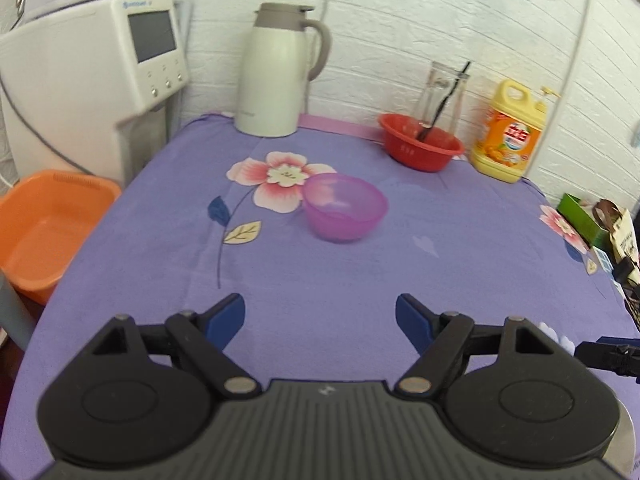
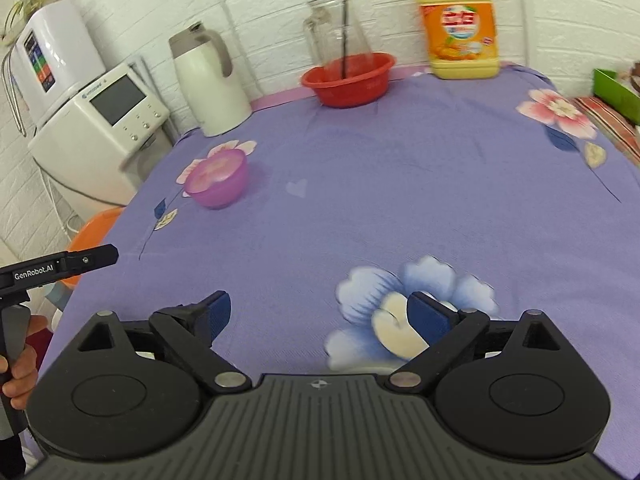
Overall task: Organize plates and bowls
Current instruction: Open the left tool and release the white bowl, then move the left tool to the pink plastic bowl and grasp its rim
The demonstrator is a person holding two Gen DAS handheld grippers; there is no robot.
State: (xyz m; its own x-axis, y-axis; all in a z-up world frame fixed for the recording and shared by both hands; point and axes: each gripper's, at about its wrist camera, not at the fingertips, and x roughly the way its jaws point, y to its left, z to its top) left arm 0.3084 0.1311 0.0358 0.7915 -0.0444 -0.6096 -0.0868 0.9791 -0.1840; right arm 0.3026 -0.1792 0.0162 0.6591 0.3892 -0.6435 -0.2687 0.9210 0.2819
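Note:
A translucent purple bowl (image 1: 345, 207) stands upright on the purple flowered tablecloth (image 1: 320, 272), ahead of my left gripper (image 1: 320, 322), which is open and empty. The bowl also shows in the right wrist view (image 2: 217, 183), far to the left of my right gripper (image 2: 320, 314), which is open and empty above a blue flower print. A red bowl (image 1: 421, 143) with a glass jug (image 1: 440, 92) standing in it sits at the back; it also shows in the right wrist view (image 2: 347, 79). No plates are in view.
A white thermos jug (image 1: 276, 72) and a yellow detergent bottle (image 1: 509, 132) stand by the brick wall. A white appliance (image 1: 88, 76) and an orange basin (image 1: 44, 232) lie off the table's left edge. A green box (image 1: 580, 216) sits at the right edge.

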